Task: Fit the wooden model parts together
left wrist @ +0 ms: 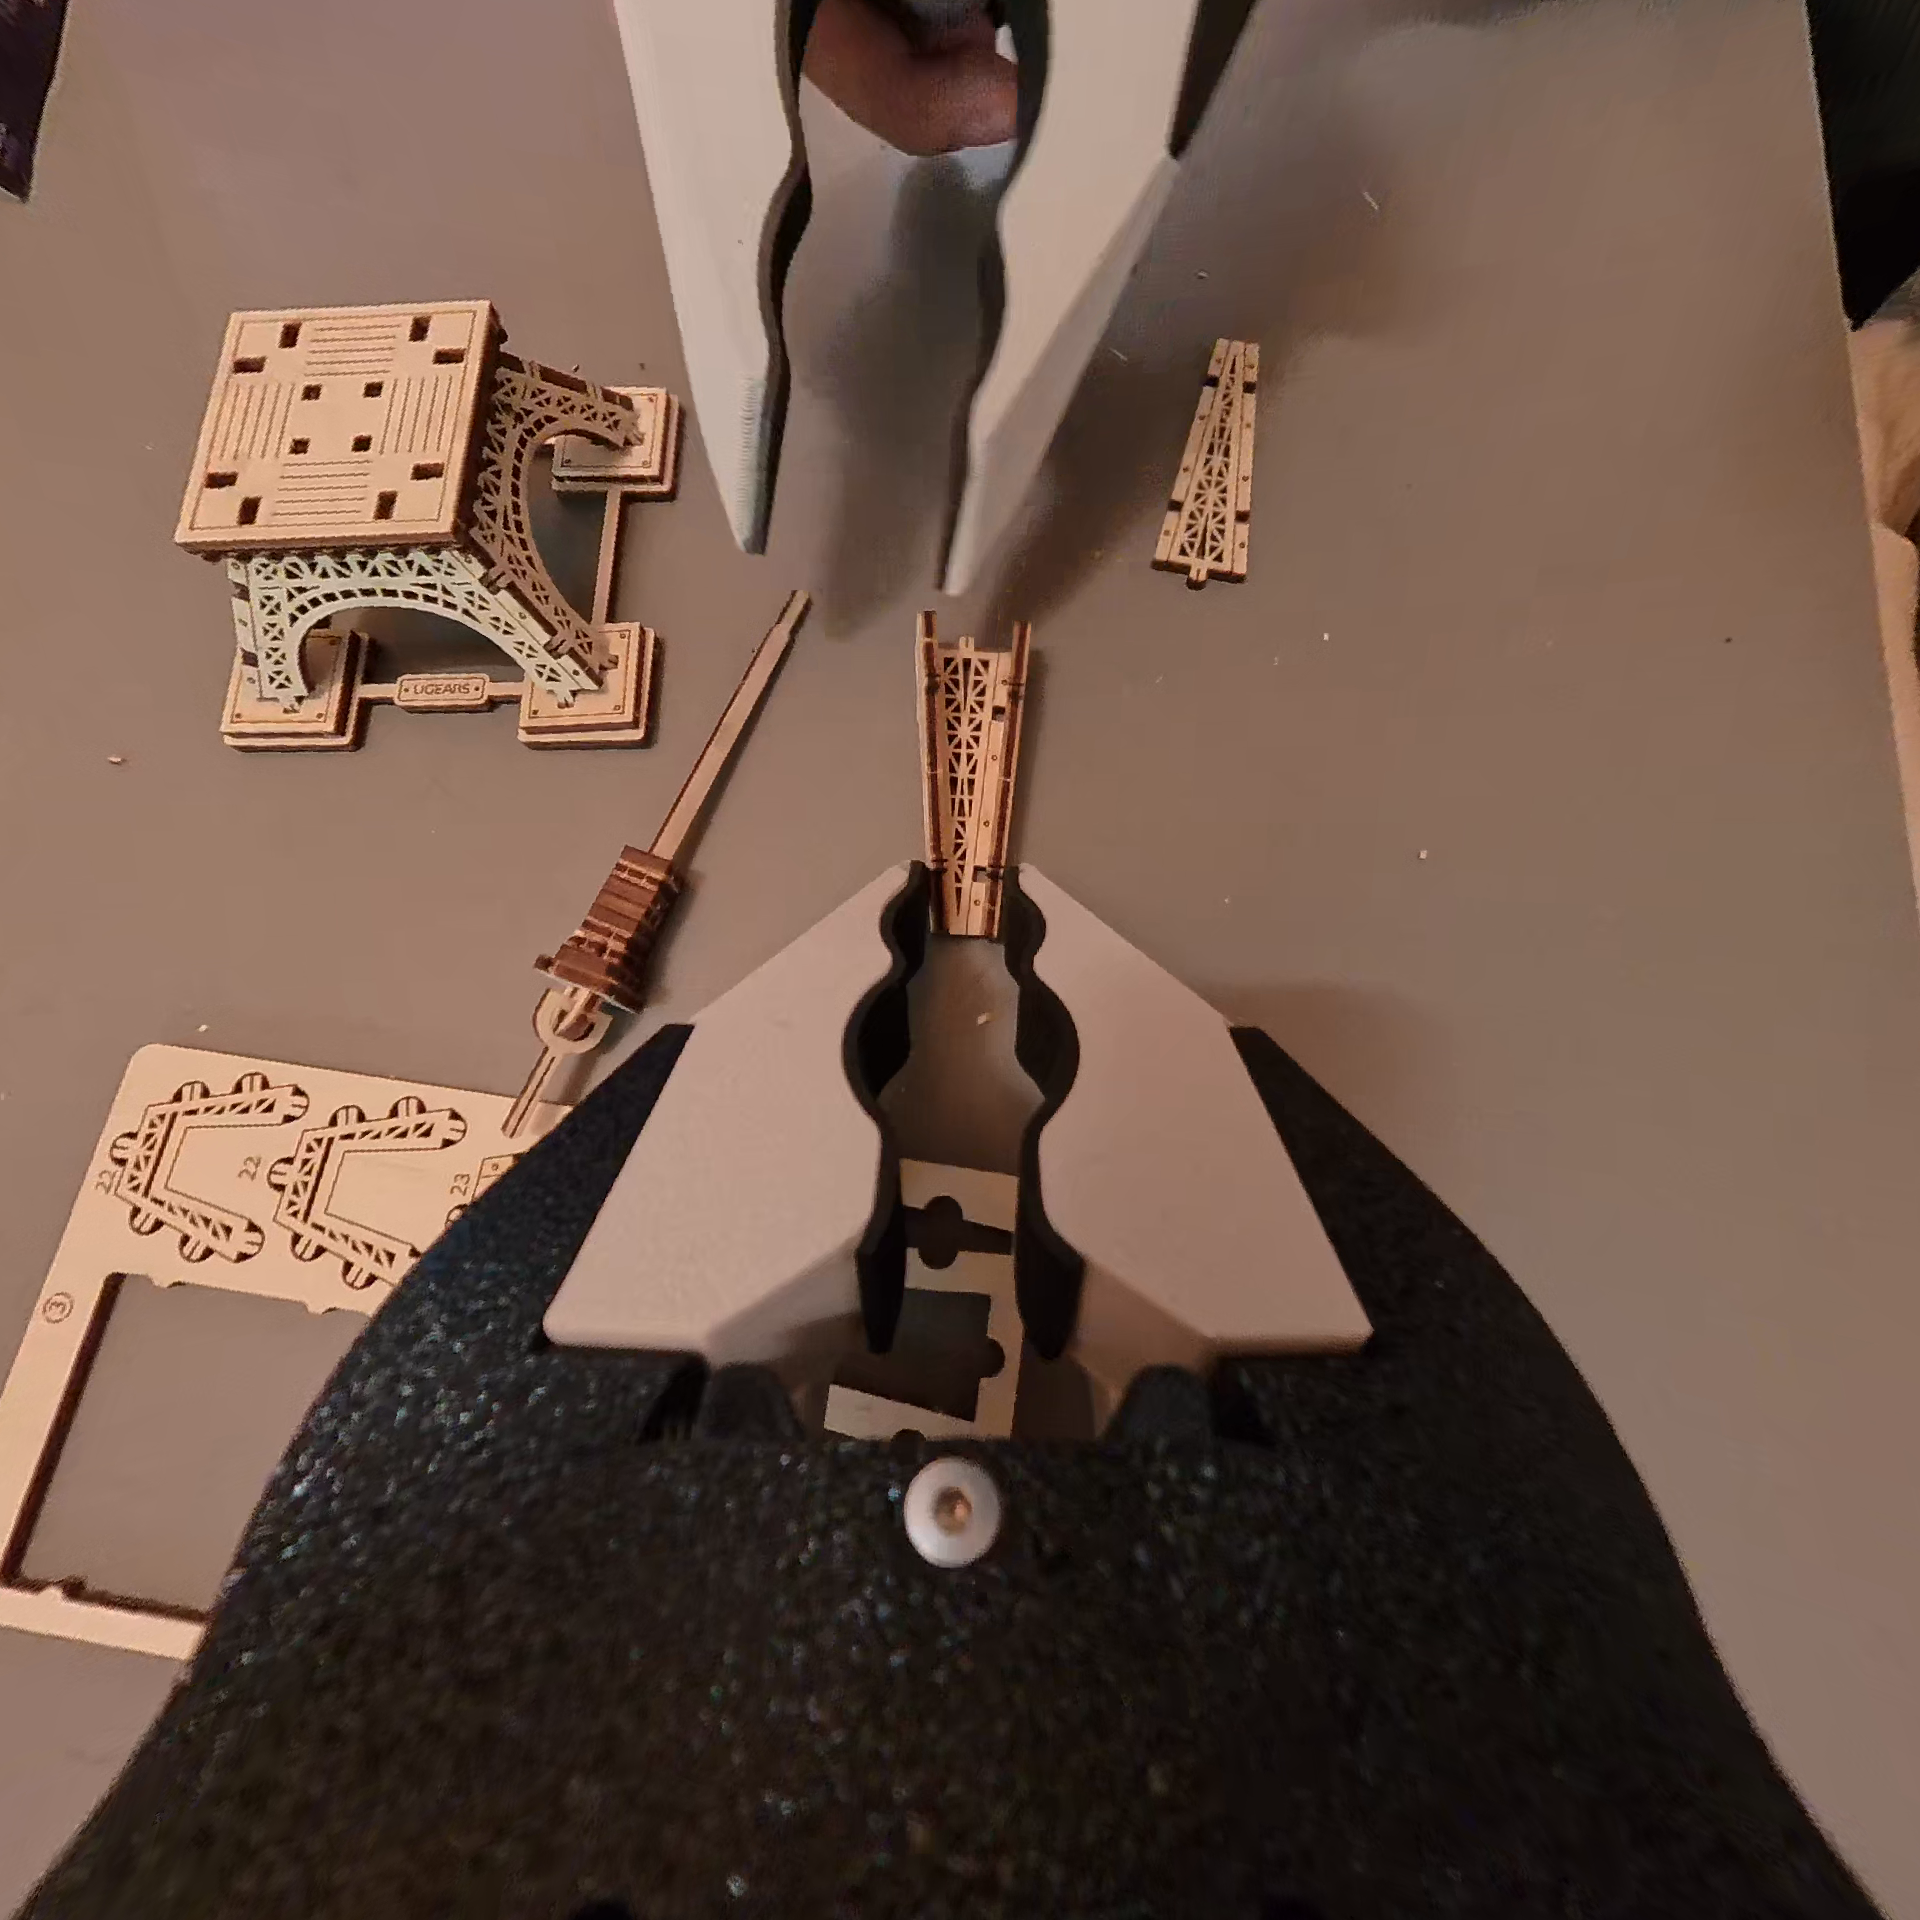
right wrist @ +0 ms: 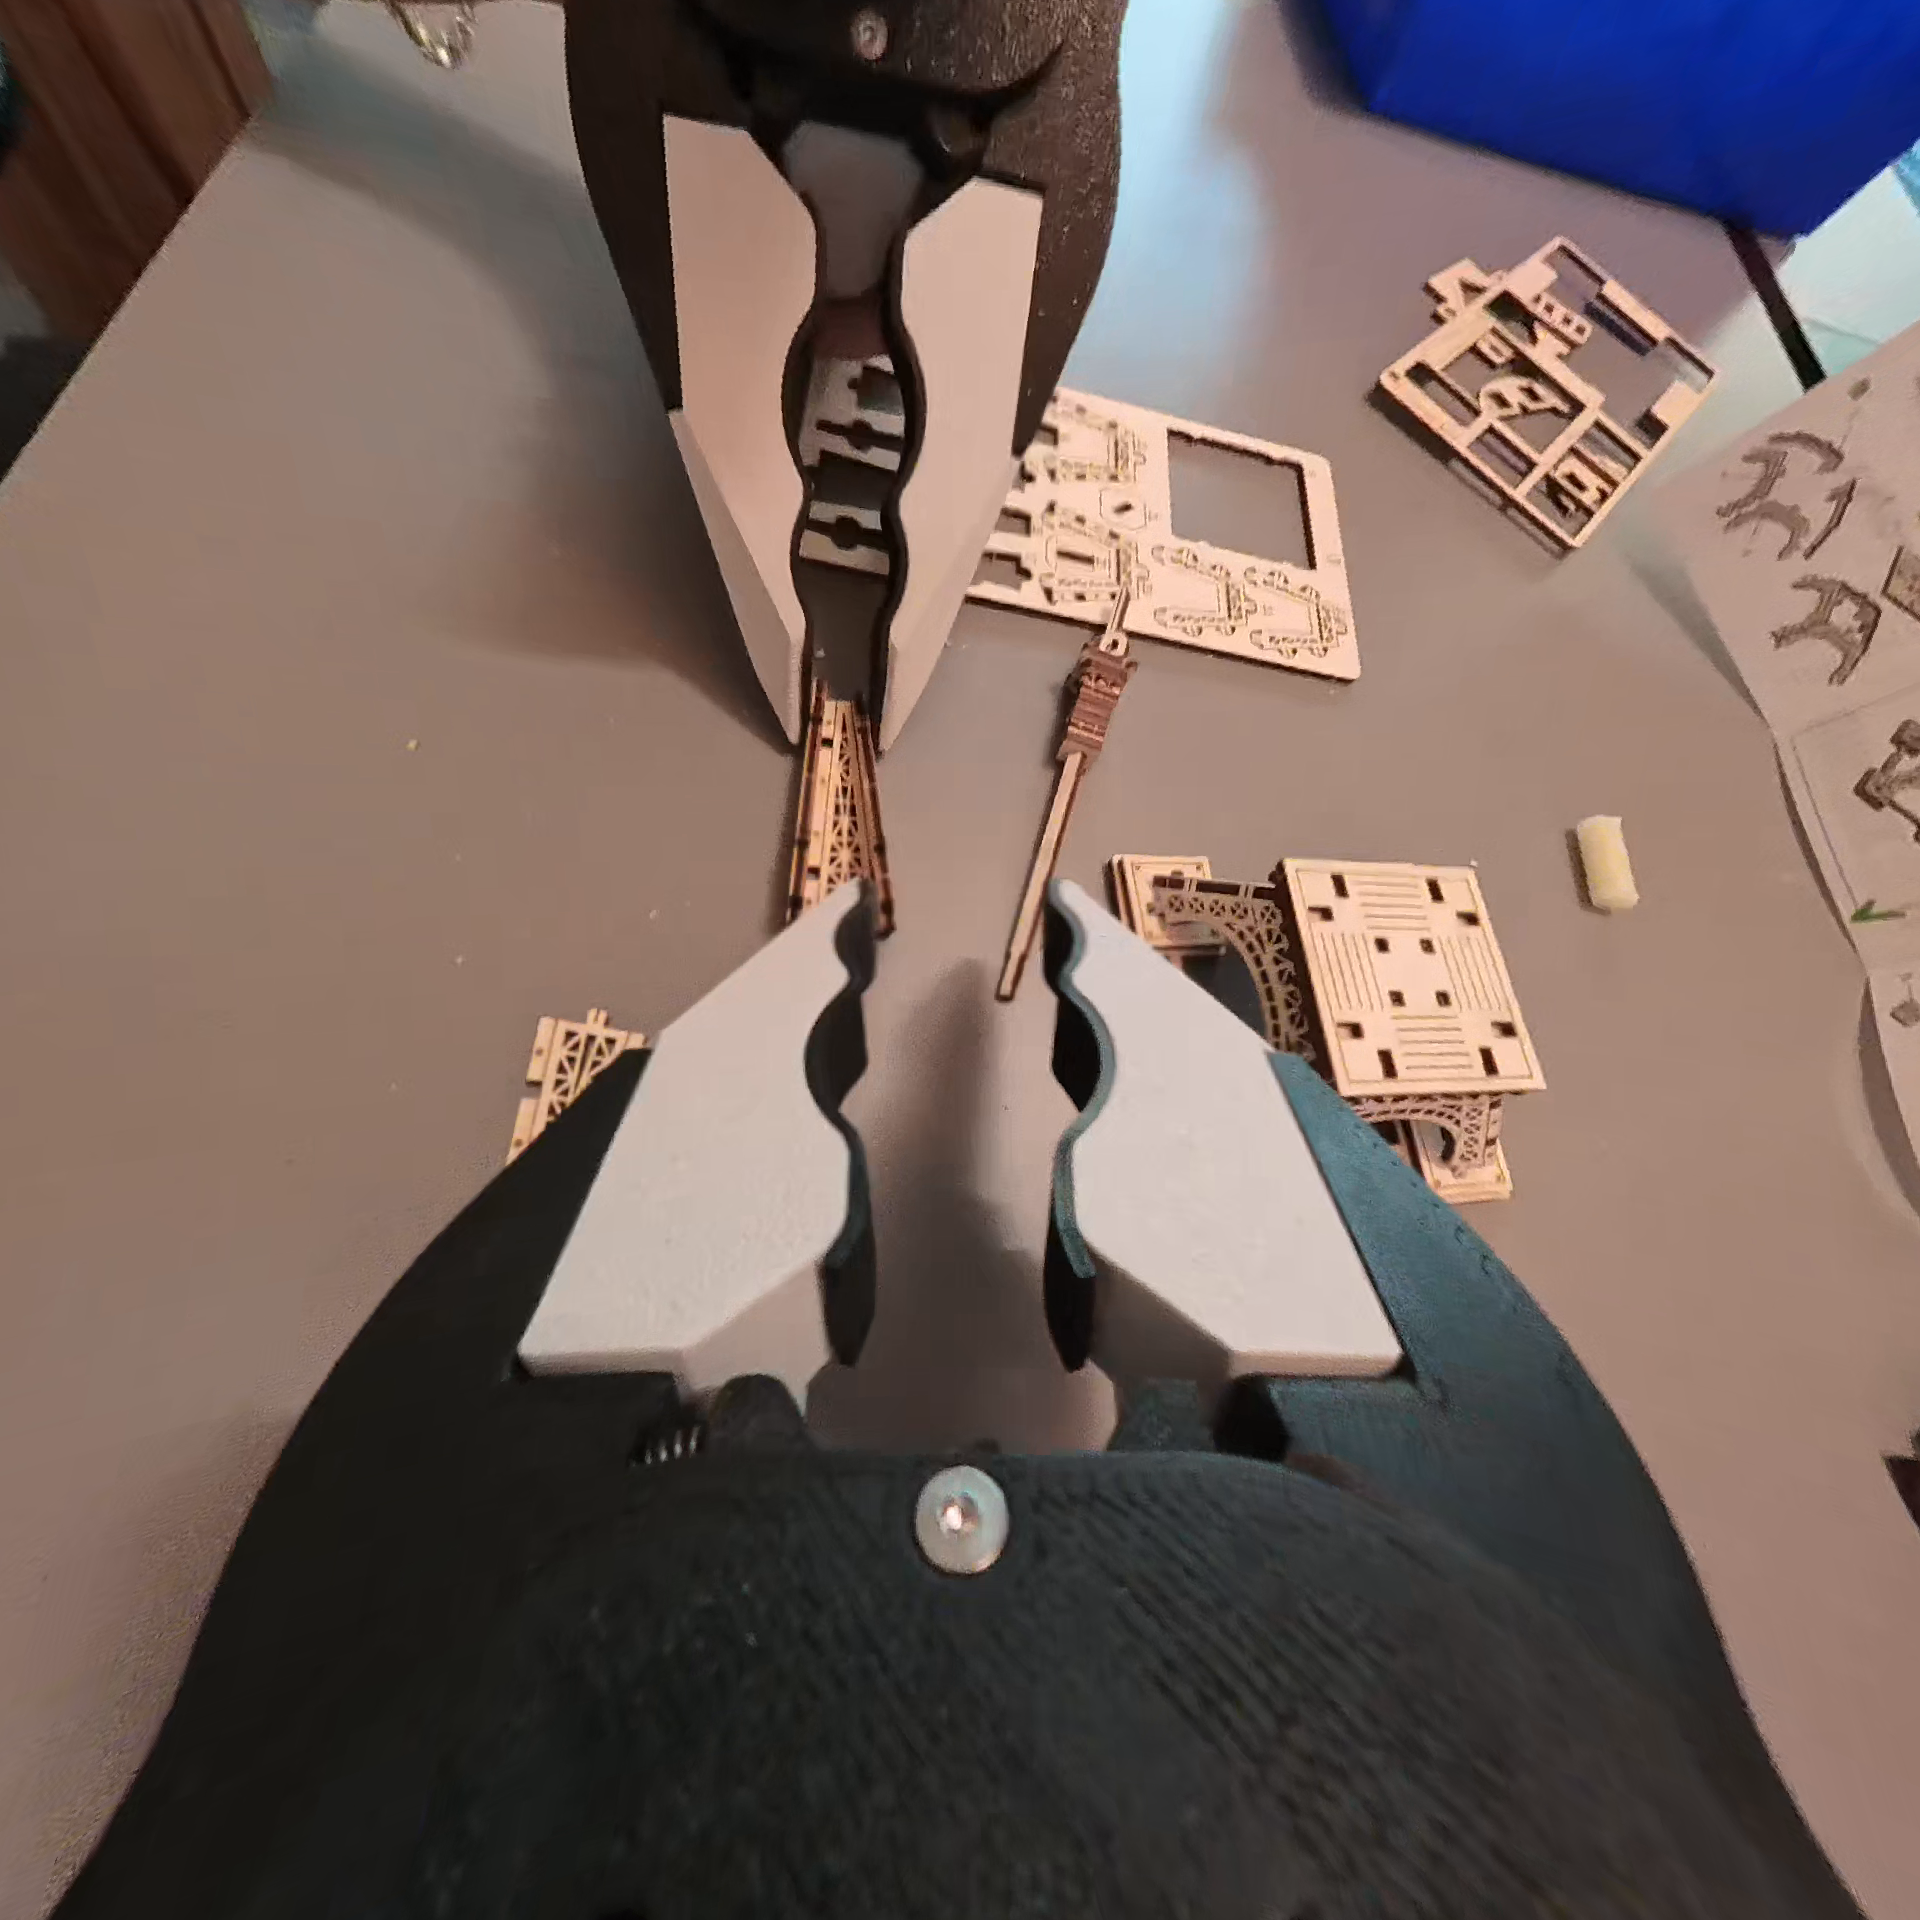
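Observation:
My left gripper (left wrist: pixel 971 883) is shut on the narrow end of a tapered wooden lattice tower section (left wrist: pixel 971 727), which lies low over the grey table. In the right wrist view the section (right wrist: pixel 836 821) reaches from the left gripper (right wrist: pixel 840 727) towards me. My right gripper (right wrist: pixel 958 904) is open and empty, its left fingertip (right wrist: pixel 847 914) at the section's wide end. It also shows in the left wrist view (left wrist: pixel 852 561). The arched tower base (left wrist: pixel 416 520) (right wrist: pixel 1392 997), the spire on a thin rod (left wrist: pixel 665 862) (right wrist: pixel 1081 769) and a flat lattice panel (left wrist: pixel 1210 468) (right wrist: pixel 566 1081) lie loose.
A punched parts sheet (left wrist: pixel 208 1195) (right wrist: pixel 1195 520) lies beside the left gripper. Empty wooden frames (right wrist: pixel 1548 395), instruction pages (right wrist: pixel 1829 623) and a small pale block (right wrist: pixel 1607 862) lie to the right. A blue object (right wrist: pixel 1610 94) stands beyond the table's far edge. My right fingertips sit around 6 cm from my left ones. The small pale block (right wrist: pixel 1607 862) is about 15 cm from my right fingertips.

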Demonstrator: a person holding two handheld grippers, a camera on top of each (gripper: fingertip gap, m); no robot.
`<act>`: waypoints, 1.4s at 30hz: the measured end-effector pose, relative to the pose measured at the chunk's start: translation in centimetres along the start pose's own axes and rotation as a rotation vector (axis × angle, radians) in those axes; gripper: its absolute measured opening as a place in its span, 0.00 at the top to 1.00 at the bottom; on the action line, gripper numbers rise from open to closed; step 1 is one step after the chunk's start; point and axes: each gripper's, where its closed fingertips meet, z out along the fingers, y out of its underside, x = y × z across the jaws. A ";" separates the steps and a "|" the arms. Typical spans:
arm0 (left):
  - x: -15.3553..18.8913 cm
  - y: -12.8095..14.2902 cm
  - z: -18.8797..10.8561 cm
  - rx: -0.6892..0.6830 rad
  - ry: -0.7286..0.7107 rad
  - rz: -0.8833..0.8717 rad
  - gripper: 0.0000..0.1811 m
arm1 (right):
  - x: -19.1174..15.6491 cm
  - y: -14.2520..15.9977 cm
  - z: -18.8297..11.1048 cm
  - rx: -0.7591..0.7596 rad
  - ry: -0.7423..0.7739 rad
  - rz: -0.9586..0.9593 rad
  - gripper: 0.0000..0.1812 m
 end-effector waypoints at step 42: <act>0.9 -1.6 -3.0 0.061 -0.428 -0.004 0.85 | -3.7 -1.4 0.0 -0.059 0.232 -0.349 1.00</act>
